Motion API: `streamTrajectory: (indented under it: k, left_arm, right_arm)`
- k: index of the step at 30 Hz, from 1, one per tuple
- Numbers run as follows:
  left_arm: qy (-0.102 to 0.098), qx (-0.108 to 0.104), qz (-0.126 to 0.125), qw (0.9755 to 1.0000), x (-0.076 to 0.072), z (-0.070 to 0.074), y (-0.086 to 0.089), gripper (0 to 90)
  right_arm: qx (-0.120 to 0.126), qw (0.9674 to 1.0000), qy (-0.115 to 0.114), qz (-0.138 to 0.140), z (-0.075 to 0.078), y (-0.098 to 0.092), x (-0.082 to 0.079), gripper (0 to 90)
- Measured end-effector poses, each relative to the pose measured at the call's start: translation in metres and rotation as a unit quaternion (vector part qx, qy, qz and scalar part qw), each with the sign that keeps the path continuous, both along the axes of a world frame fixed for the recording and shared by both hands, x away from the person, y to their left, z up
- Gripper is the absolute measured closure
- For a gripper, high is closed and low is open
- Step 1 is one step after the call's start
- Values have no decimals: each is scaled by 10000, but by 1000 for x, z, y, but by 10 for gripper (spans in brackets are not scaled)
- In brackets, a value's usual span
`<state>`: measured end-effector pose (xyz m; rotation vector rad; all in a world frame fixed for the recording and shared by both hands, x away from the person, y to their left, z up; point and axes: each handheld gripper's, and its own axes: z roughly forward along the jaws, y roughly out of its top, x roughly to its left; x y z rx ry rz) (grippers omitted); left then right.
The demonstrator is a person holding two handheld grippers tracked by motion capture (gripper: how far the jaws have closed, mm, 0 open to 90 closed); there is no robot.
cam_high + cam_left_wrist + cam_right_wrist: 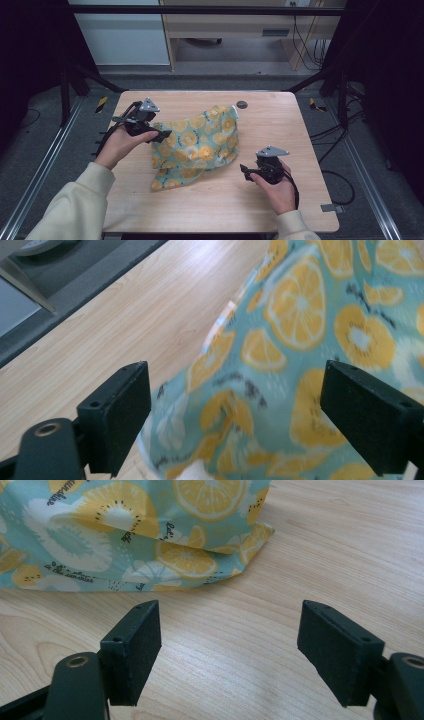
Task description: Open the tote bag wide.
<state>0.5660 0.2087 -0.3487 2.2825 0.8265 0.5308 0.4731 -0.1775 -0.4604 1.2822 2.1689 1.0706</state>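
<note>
High view: my left gripper (161,135) hung spread over the rumpled teal cloth with orange-slice print (200,145), mid-table.
My right gripper (227,645) gaped empty just beside its hem; I judged a shallow pinch could slip off, or drag the cloth across the pale wooden table (280,115).

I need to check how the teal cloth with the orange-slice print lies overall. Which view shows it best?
The high view: the whole teal cloth with orange-slice print lies crumpled on the wooden table. The left gripper view shows a blurred close patch; the right gripper view shows its near folded edge.
</note>
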Motion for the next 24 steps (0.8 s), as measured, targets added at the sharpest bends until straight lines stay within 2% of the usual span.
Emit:
streamTrajectory:
  k: [3, 4, 5, 6, 7, 8, 10, 12, 16, 17, 19, 22, 24]
  left_arm:
    - [335, -107, -114, 9993, 8, -4, -7, 175]
    - [382, -95, -128, 9991, 9, -6, -9, 201]
    - [435, -42, -129, 9990, 8, -7, -11, 358]
    - [508, 56, -212, 9985, 7, -8, -13, 358]
    - [507, 162, -221, 9983, 4, -9, -15, 512]
    - [488, 176, -244, 9984, 2, -10, -15, 622]
    - [485, 55, -234, 9985, -2, -11, -14, 764]
    - [460, -3, -255, 9986, -4, -12, -13, 867]
    - [277, -101, -399, 9988, -20, -6, -14, 896]
    - [179, -186, -484, 9985, -29, -1, -16, 896]
    - [152, -169, -573, 9981, -35, 2, -17, 896]
    - [46, -190, -863, 9961, -59, 7, -23, 896]
    - [14, -213, -997, 9948, -71, 7, -25, 896]
  right_arm:
    - [19, 10000, 0, 12, 0, 1, 0, 256]
    - [5, 10000, -20, 28, 1, 1, 0, 256]
    - [10, 10000, -34, 36, 1, 1, -1, 256]
    - [10, 10000, -34, 36, 1, 1, -1, 256]
    - [40, 10000, -59, 24, 2, 2, -1, 256]
    - [30, 10000, -66, 27, 3, 2, -1, 256]
    - [30, 10000, -69, 7, 3, 2, -1, 256]
    - [3, 9999, -102, 11, 4, 2, -2, 256]
    - [-3, 9999, -152, -46, 7, 1, -3, 257]
    - [9, 9998, -165, -54, 8, 1, -3, 257]
    - [-2, 9997, -217, -77, 10, 0, -3, 260]
    - [12, 9996, -270, -107, 13, 0, -4, 268]
    - [38, 9992, -395, -109, 20, -1, -6, 282]
